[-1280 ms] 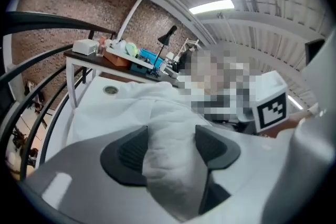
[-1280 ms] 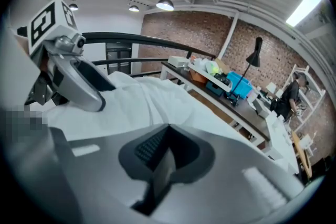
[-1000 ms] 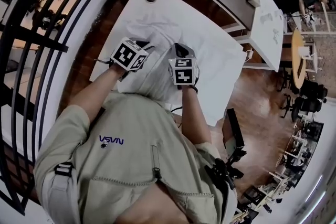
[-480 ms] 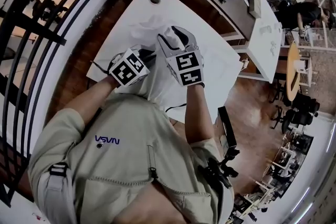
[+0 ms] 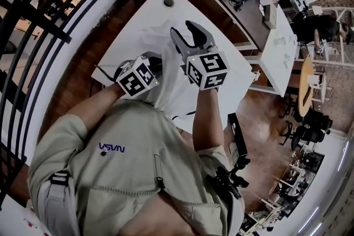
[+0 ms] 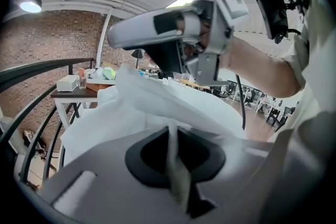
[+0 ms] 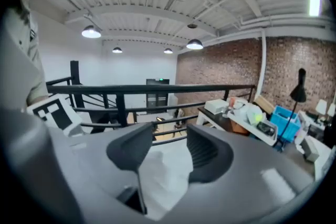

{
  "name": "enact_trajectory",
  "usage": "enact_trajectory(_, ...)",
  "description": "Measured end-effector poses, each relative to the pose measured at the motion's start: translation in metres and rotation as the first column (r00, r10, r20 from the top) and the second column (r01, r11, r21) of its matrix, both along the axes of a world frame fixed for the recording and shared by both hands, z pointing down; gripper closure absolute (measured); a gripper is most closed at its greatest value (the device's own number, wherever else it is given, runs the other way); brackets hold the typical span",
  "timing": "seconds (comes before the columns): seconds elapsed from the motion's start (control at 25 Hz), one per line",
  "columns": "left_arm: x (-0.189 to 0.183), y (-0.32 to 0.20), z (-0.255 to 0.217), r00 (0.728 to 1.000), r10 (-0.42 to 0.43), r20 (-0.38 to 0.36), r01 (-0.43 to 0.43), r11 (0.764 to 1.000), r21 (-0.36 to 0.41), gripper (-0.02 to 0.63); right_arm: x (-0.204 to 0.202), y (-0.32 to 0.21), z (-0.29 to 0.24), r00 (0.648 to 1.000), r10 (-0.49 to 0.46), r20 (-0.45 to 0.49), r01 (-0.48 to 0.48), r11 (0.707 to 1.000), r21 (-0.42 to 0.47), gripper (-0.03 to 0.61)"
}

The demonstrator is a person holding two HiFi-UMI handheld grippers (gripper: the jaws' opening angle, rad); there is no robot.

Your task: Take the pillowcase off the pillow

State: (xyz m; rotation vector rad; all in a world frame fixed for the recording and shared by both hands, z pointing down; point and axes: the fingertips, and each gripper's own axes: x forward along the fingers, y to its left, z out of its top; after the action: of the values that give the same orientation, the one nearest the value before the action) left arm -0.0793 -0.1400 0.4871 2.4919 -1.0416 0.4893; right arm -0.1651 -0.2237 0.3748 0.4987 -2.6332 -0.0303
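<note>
Left tool (image 6: pixel 170 139) pinches pillowcase (image 6: pixel 152 105); right tool (image 7: pixel 167 140), jaws just opening, empty; pillow hidden

Surface (image 5: pixel 237 70): white, with a round hole (image 5: pixel 168 2) near its far corner.
On it: white pillowcase (image 5: pixel 170 85), bunched, reaching the near edge.

The pillowcase (image 5: pixel 166 72) is white matt cloth, softly creased — on a smooth white table (image 5: pixel 235 61). At four o'clock from the table the floor (image 5: pixel 265 110) is glossy brown wood. The railing (image 7: pixel 157 88) is black metal, the wall (image 7: pixel 231 68) rough brick.
</note>
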Motion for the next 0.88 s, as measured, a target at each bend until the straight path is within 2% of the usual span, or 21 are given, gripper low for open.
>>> enact_trajectory(0.12, 0.006, 0.003, 0.0, 1.0, 0.008, 0.013, -0.009, 1.0, 0.022, 0.58, 0.003, -0.012, 0.032, 0.981, -0.002, -0.193, 0.013, 0.998, 0.058, 0.373)
enact_trajectory(0.24, 0.01, 0.005, -0.004, 0.999, 0.02, 0.027, -0.021, 0.999, 0.037, 0.581, 0.007, -0.005, 0.069, 0.911, -0.066, -0.407, 0.11, 0.99, 0.086, 0.373)
enact_trajectory(0.32, 0.011, 0.007, -0.004, 0.999, 0.025, 0.033, -0.027, 0.999, 0.04, 0.581, 0.007, 0.001, 0.08, 0.876, -0.087, -0.475, 0.157, 0.982, 0.109, 0.396)
enact_trajectory(0.4, 0.01, 0.009, -0.005, 0.999, 0.029, 0.034, -0.031, 0.999, 0.045, 0.581, 0.005, -0.001, 0.076, 0.874, -0.064, -0.482, 0.155, 0.976, 0.151, 0.467)
enact_trajectory(0.48, 0.012, 0.01, -0.007, 0.999, 0.035, 0.03, -0.037, 0.998, 0.051, 0.581, 0.004, -0.01, 0.064, 0.893, -0.014, -0.45, 0.121, 0.97, 0.209, 0.539)
enact_trajectory(0.68, 0.023, 0.021, -0.013, 0.997, 0.073, 0.033, -0.075, 0.994, 0.083, 0.583, 0.002, -0.031, 0.034, 0.938, 0.08, -0.338, 0.029, 0.952, 0.305, 0.552)
enact_trajectory(0.88, 0.031, 0.035, -0.022, 0.994, 0.107, 0.022, -0.109, 0.987, 0.119, 0.583, 0.0, -0.053, 0.021, 0.953, 0.134, -0.271, -0.042, 0.947, 0.319, 0.557)
